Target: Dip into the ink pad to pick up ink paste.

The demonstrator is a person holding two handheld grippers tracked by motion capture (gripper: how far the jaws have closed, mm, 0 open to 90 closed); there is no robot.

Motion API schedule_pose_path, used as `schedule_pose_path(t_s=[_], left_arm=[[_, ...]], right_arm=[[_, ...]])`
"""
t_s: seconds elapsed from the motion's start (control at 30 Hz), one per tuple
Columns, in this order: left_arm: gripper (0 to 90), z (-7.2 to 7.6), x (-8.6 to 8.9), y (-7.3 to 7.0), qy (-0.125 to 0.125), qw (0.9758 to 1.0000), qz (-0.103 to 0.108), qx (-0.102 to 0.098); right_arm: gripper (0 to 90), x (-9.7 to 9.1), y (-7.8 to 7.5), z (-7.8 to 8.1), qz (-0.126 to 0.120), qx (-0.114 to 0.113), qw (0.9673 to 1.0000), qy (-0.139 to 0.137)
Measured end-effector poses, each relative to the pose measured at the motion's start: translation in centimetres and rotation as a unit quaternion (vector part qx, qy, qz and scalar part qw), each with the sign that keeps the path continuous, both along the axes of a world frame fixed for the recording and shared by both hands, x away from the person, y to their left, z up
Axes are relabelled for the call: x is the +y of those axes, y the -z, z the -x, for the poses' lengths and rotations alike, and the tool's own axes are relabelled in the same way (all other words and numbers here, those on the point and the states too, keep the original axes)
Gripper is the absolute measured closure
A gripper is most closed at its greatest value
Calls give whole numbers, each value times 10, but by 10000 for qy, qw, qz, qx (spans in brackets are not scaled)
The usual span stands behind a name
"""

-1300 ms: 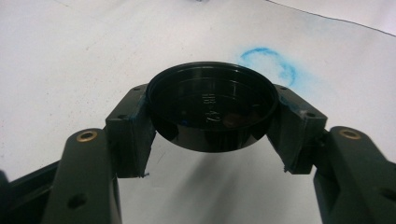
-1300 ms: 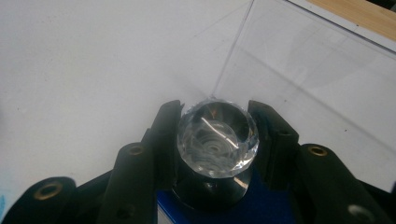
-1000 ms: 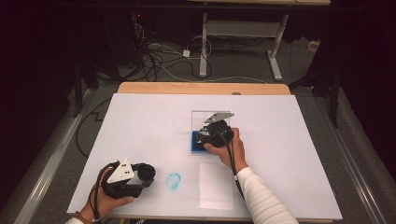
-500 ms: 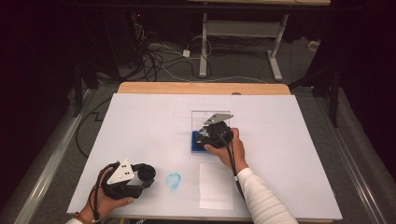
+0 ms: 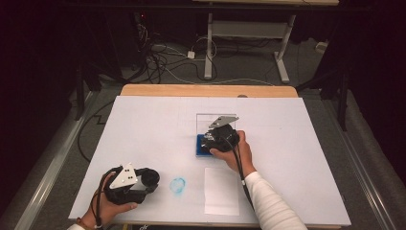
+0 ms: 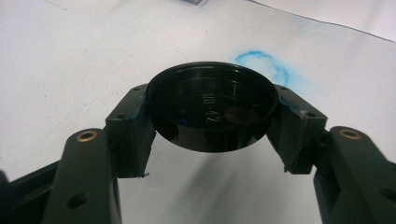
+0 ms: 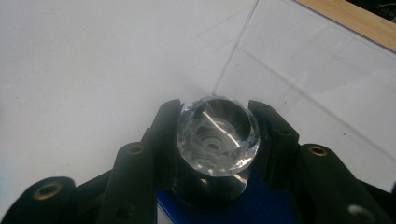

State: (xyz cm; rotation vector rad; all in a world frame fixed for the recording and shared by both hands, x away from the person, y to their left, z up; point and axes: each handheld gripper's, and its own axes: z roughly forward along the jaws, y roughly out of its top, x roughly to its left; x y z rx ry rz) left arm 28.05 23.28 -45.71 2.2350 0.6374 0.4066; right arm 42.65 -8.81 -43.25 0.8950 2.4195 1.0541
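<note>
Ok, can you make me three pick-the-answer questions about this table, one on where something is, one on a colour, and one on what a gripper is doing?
1. Where is the blue smudge on the table?
A. beside the left gripper
B. under the clear sheet
C. on the wooden edge

2. What colour is the round cap in the left gripper?
A. white
B. black
C. red

3. What is the right gripper doing?
A. lying open on the table
B. hanging open in the air
C. shut on a clear faceted knob

Answers: 1 A, the high view shows the smudge just right of that gripper. 2 B, the cap looks glossy black. 3 C, both fingers press the knob's sides.
</note>
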Motion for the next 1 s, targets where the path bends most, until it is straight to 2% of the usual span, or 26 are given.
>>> schedule_pose_path(t_s=[0.07,0.23,0.3,0.47,0.73,1.0], left_arm=[[363,0,0,0,-11,10000,1,-6],[363,0,0,-2,-48,10000,16,-9],[363,0,1,-2,-60,10000,19,-13],[363,-1,1,-1,-91,10000,-2,-8],[362,1,4,-5,-130,9999,37,-61],[362,0,4,-6,-119,9999,43,-47]], right_arm=[[572,1,-1,2,102,-52,9999,-37],[572,0,-1,2,-11,-96,10000,13],[572,-2,-2,3,-83,-195,9998,5],[572,-11,-13,10,-278,-343,9990,-80],[572,-19,-28,24,-299,-597,9975,-237],[572,-30,-41,33,-332,-693,9964,-353]])
